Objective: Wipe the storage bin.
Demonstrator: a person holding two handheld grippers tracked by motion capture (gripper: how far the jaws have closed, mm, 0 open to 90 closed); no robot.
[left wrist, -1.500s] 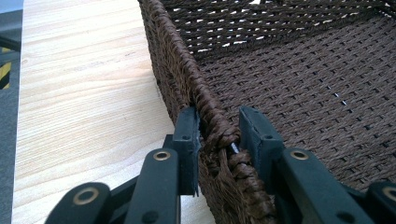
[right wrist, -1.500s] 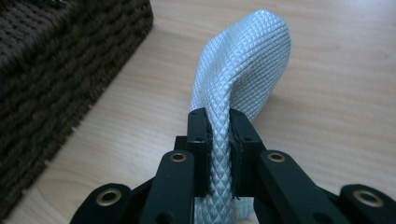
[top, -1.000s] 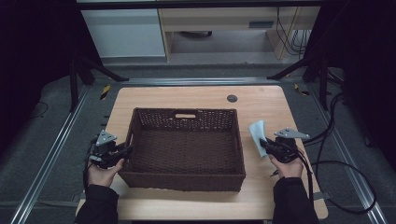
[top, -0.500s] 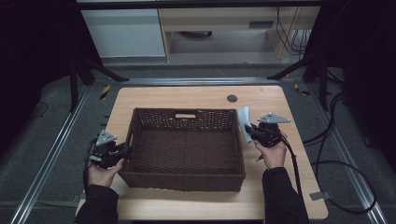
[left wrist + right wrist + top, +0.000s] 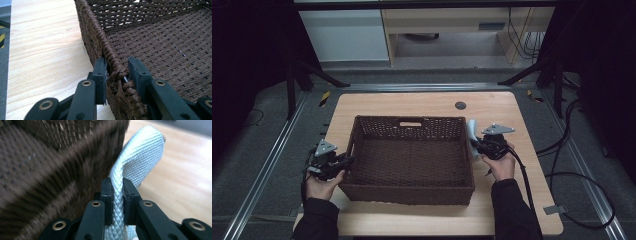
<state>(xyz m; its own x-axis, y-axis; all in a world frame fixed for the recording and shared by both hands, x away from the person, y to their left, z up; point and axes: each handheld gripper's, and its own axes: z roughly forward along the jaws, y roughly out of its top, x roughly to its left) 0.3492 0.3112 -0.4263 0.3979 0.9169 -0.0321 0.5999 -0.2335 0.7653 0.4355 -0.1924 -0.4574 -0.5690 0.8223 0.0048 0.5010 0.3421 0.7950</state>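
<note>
Left hand-held gripper (image 5: 117, 72) is clamped on the wicker basket's (image 5: 412, 155) left rim mid-desk; right hand-held gripper (image 5: 117, 192) pinches a silvery pouch (image 5: 140, 162) just outside the basket's right wall.

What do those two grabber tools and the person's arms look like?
Both are black. The left gripper and the right gripper each carry a grey three-cornered plate on top and two flat black jaws on arms with brass-ringed rivets. A black cable trails from the right one. The person wears dark long sleeves.
</note>
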